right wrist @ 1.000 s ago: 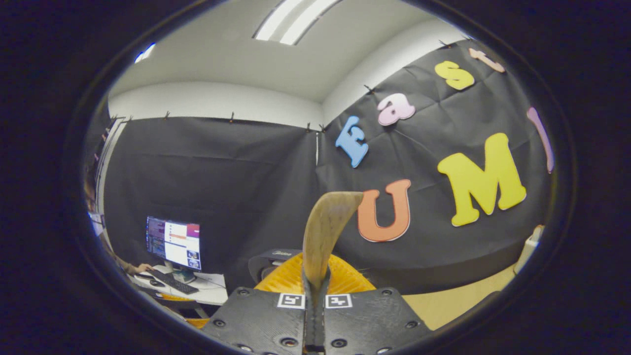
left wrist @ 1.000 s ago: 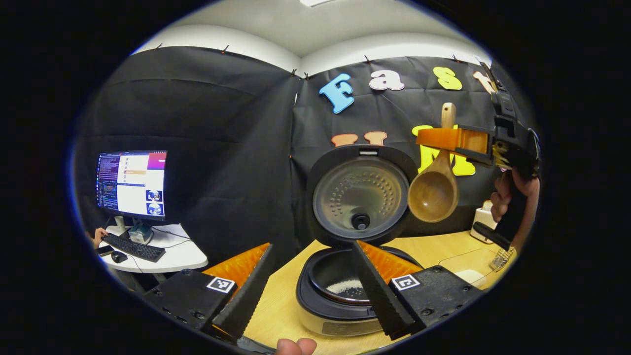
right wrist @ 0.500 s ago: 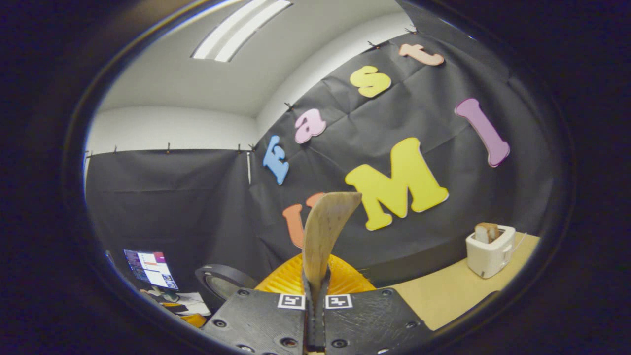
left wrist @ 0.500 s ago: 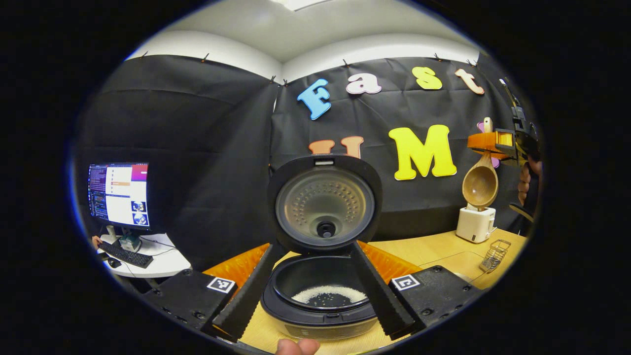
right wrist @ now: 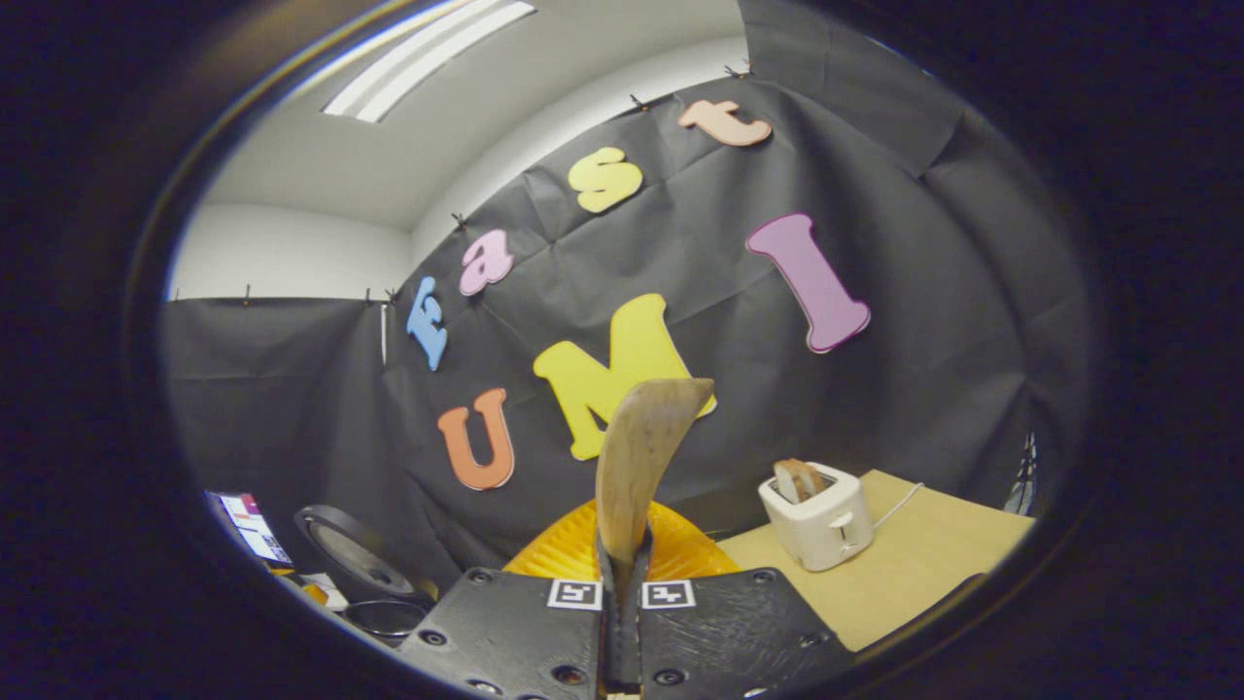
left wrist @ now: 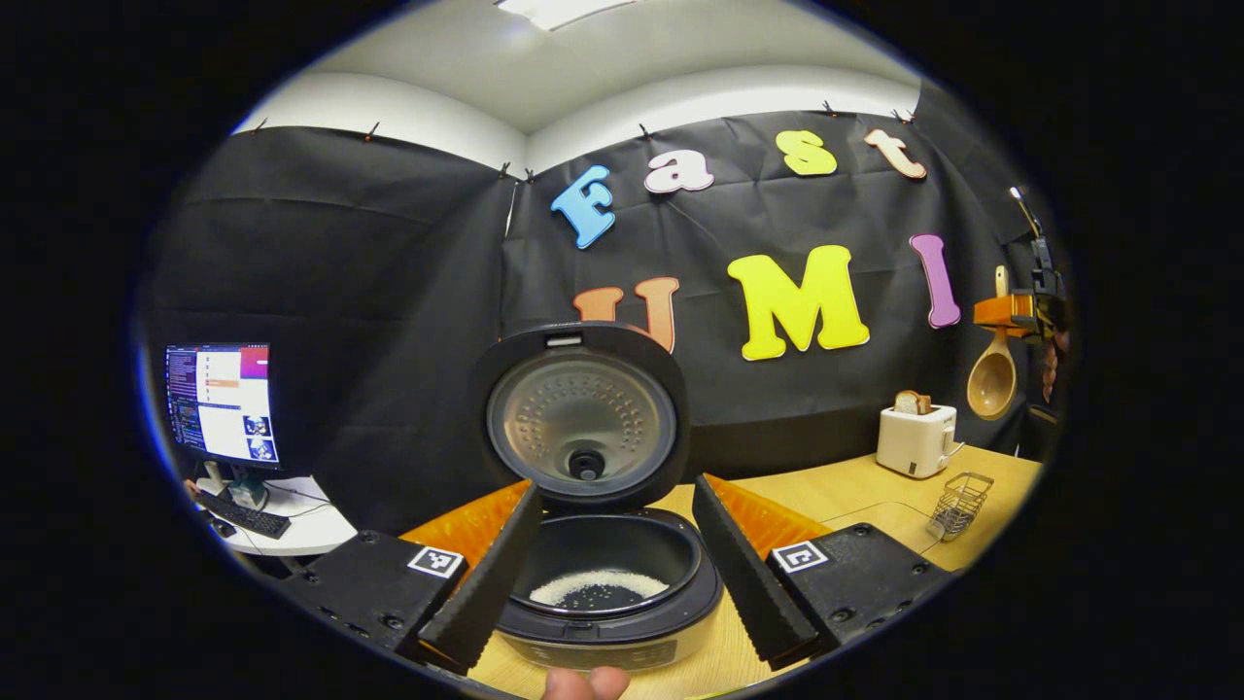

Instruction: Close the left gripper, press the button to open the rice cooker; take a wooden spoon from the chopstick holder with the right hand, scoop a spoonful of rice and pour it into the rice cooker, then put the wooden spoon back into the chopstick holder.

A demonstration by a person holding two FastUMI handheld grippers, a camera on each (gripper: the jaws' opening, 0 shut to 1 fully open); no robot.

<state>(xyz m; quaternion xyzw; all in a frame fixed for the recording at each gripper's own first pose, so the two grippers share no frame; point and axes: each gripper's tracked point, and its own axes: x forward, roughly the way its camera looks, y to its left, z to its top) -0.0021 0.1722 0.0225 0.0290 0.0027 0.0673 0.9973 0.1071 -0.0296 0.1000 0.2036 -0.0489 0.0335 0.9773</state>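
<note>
The light wooden table (left wrist: 855,491) carries the round dark rice cooker (left wrist: 607,593), which stands with its lid up; a small heap of white rice (left wrist: 598,586) lies in the inner pot. Beyond it stands a white toaster (left wrist: 915,439), and near it the small wire chopstick holder (left wrist: 957,504).

The left gripper (left wrist: 607,574) hovers before the cooker with its fingers spread and nothing between them. The right gripper (right wrist: 622,583) has its fingers pressed together on the handle of the plain wooden spoon (right wrist: 637,467). In the left gripper view this spoon (left wrist: 991,379) hangs bowl down, high above the holder and well apart from it.

I judge the spoon light, stiff and rather smooth, so the handle is the right place to grip. To go back, its bowl must enter the holder's narrow opening first.
</note>
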